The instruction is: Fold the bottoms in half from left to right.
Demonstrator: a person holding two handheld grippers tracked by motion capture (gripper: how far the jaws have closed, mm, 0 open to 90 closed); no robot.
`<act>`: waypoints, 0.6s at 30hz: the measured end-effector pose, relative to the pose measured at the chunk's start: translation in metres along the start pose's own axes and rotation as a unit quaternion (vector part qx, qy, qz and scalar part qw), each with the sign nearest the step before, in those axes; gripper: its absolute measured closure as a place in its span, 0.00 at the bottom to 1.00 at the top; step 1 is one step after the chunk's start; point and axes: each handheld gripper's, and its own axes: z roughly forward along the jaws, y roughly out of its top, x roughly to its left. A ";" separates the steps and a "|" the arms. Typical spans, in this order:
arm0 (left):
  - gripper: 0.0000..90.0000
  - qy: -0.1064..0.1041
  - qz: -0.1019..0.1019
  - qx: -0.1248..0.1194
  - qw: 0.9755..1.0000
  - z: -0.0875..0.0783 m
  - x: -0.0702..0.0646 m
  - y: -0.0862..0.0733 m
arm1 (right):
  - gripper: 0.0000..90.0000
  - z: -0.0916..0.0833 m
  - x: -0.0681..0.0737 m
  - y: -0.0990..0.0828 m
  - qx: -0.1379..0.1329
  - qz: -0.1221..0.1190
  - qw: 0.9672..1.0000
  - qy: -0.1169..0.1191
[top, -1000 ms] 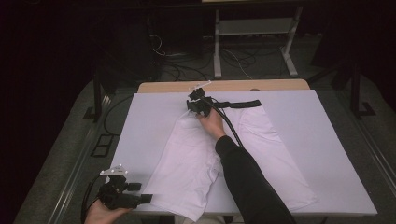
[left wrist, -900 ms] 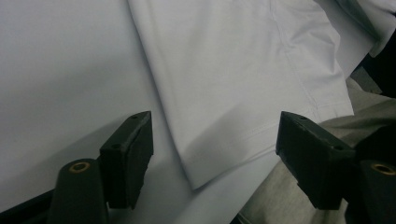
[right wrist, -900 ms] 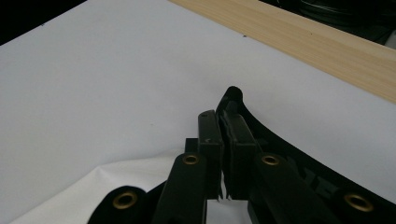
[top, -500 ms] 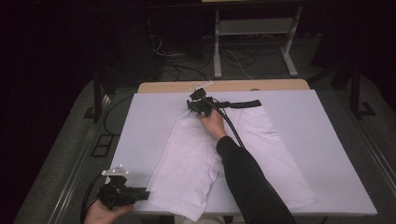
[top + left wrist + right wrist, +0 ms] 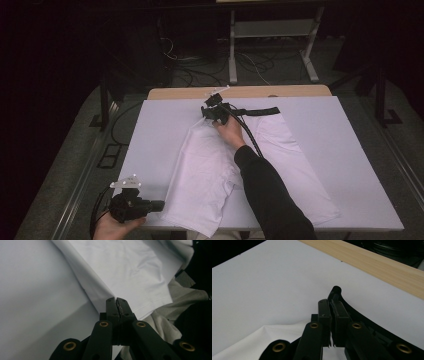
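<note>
Dark room, white-covered table (image 5: 150, 130) | white trousers (image 5: 210, 165) lie spread across its middle, black waistband (image 5: 257, 111) at the far edge | left gripper (image 5: 116, 300) has just been closing, now clamped on the near leg hem | right gripper (image 5: 332, 305) clamped on the waistband | step: corners pinched for a fold | next: lift both together, keeping the cloth taut.

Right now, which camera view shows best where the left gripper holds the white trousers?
The left gripper view: the left gripper has just closed on the side fold of the white trousers, near the hem. The high view shows the whole trousers, but the grip is small there. The right gripper view shows the black waistband.
</note>
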 end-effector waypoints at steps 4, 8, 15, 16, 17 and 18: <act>0.98 -0.015 0.019 -0.010 1.000 0.003 -0.009 0.007 | 0.95 -0.005 -0.003 0.001 0.000 -0.001 1.000 0.001; 0.98 -0.021 0.038 -0.019 0.999 0.005 -0.015 0.012 | 0.95 -0.011 -0.008 0.004 0.002 0.001 1.000 0.006; 0.98 -0.046 0.053 -0.033 0.997 0.006 -0.023 0.019 | 0.95 -0.019 -0.016 0.006 0.003 0.003 1.000 0.005; 0.98 -0.052 0.052 -0.035 0.997 0.006 -0.024 0.020 | 0.95 -0.021 -0.018 0.006 0.003 0.005 1.000 0.005; 0.98 -0.063 0.045 -0.042 0.996 0.006 -0.024 0.021 | 0.95 -0.023 -0.019 0.007 0.001 0.006 1.000 0.004; 0.98 -0.079 0.038 -0.050 0.995 0.006 -0.024 0.022 | 0.95 -0.024 -0.021 0.008 -0.001 0.006 1.000 0.003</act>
